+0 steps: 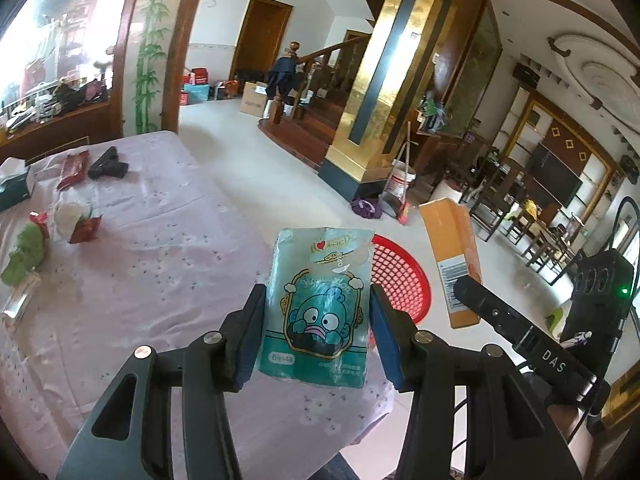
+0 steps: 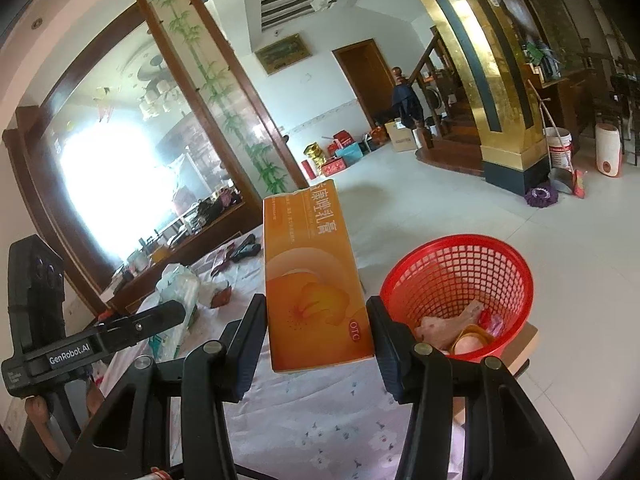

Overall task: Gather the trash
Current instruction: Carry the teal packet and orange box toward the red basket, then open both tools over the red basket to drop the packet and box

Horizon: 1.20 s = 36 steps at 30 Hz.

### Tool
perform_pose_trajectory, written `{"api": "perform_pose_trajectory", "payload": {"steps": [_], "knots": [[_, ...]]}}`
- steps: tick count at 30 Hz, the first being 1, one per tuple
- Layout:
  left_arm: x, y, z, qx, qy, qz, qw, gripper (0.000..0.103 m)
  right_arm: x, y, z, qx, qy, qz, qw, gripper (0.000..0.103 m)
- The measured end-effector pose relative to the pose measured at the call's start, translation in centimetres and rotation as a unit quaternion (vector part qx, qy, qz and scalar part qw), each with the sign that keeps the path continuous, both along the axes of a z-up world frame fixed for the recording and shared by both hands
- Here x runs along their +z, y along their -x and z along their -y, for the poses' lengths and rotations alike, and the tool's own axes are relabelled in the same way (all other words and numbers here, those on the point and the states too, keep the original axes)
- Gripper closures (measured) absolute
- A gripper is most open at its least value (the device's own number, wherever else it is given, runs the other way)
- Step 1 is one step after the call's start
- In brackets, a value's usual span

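My left gripper (image 1: pixel 318 330) is shut on a teal tissue pack (image 1: pixel 320 304) with a cartoon fish print, held upright above the table's corner. My right gripper (image 2: pixel 316 330) is shut on a long orange carton (image 2: pixel 314 276) with an OTC mark. That orange carton (image 1: pixel 454 258) also shows in the left wrist view, to the right of the tissue pack. A red mesh basket (image 2: pixel 460 280) stands just right of the carton, beyond the table edge, with several wrappers inside. In the left wrist view the red basket (image 1: pixel 400 280) sits right behind the tissue pack.
The table (image 1: pixel 160 240) wears a pale pink flowered cloth. On it lie red wrappers (image 1: pixel 74 168), a black object (image 1: pixel 108 164), a tissue box (image 1: pixel 14 184), a green cloth (image 1: pixel 22 256) and crumpled packaging (image 1: pixel 76 220). White tiled floor, a gold pillar (image 1: pixel 380 80) and buckets (image 2: pixel 560 148) lie beyond.
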<state>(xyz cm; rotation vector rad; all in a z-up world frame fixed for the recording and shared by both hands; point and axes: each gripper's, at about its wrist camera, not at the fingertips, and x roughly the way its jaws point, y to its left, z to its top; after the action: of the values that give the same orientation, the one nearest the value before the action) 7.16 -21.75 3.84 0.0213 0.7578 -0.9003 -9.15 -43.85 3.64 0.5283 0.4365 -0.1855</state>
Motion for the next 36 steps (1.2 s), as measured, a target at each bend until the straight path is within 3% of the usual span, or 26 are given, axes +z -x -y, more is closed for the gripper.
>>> {"api": "perform_pose_trajectory", "payload": {"steps": [25,36], "knots": [[1.0,-1.7,10.6,-0.078,-0.005,-0.015,0.9968,0.054,0.5,2.5,6.4,-0.072,-0.019,0.022,0.997,0.049],[-1.7,-2.5,14.5,-0.096,-0.007,-0.036,0.9947,0.054,-1.4,1.5,8.8,-0.094,-0.022,0.000,0.995,0.049]]}}
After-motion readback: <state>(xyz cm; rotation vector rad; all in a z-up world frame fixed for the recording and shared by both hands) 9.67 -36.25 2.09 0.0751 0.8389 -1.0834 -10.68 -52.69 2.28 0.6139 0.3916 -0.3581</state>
